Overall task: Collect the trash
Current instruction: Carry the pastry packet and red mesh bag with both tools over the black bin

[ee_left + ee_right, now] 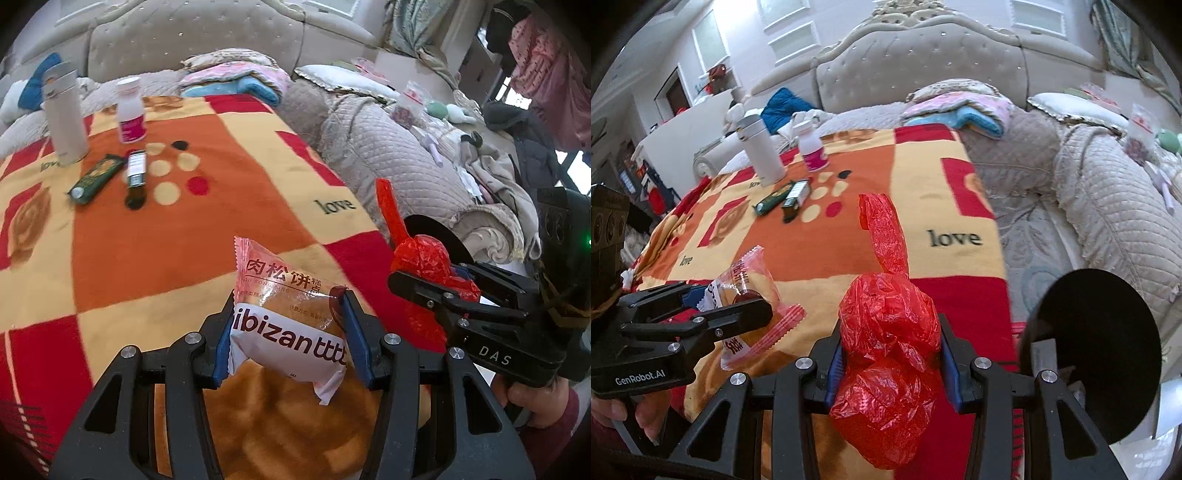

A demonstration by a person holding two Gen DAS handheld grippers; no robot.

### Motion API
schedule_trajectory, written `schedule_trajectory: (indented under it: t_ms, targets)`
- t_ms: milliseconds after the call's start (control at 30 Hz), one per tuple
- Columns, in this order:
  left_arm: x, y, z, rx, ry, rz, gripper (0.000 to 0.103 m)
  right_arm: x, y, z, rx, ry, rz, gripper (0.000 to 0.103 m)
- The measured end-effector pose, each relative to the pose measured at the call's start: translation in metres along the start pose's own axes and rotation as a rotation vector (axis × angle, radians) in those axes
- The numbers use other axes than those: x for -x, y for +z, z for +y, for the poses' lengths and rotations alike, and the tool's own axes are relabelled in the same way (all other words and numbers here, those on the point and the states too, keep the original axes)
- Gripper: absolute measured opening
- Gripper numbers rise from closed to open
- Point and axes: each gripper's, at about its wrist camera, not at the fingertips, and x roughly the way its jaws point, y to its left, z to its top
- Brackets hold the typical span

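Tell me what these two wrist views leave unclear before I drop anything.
- Black bin: inside hidden; right wrist view shows only the dark opening, cut off by the frame edge.
- Red plastic bag: contents hidden by its crumpled plastic, both views.
- Green packet and small box: labels too small and blurred.
- Snack packet: lower edge hidden behind the jaws.

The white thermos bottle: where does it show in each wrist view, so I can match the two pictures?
Left wrist view: the white thermos bottle stands upright at far upper left, on the blanket's far end.
Right wrist view: the white thermos bottle stands upper left of centre, left of the pink-labelled bottle.
Shared landmark: the dark green wrapper lying just in front of it.
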Motion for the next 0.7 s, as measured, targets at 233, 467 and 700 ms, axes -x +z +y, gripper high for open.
schedule_trajectory:
  t_ms: [233,467,700]
  targets:
    - [-0.019,0.008,-0.029,-0.054,-0.014,0.021,0.05,0.011,-0.005,-0.032,-0.046,-0.038,-0.007,0.042]
    - [-0.037,0.017,-0.058,-0.098,-0.035,0.032,0.05,0.019,-0.012,-0.066,-0.1,-0.081,-0.007,0.042]
    - [-0.058,0.022,-0.084,-0.131,-0.057,0.056,0.05,0.024,-0.021,-0.095,-0.155,-0.119,0.0,0.042]
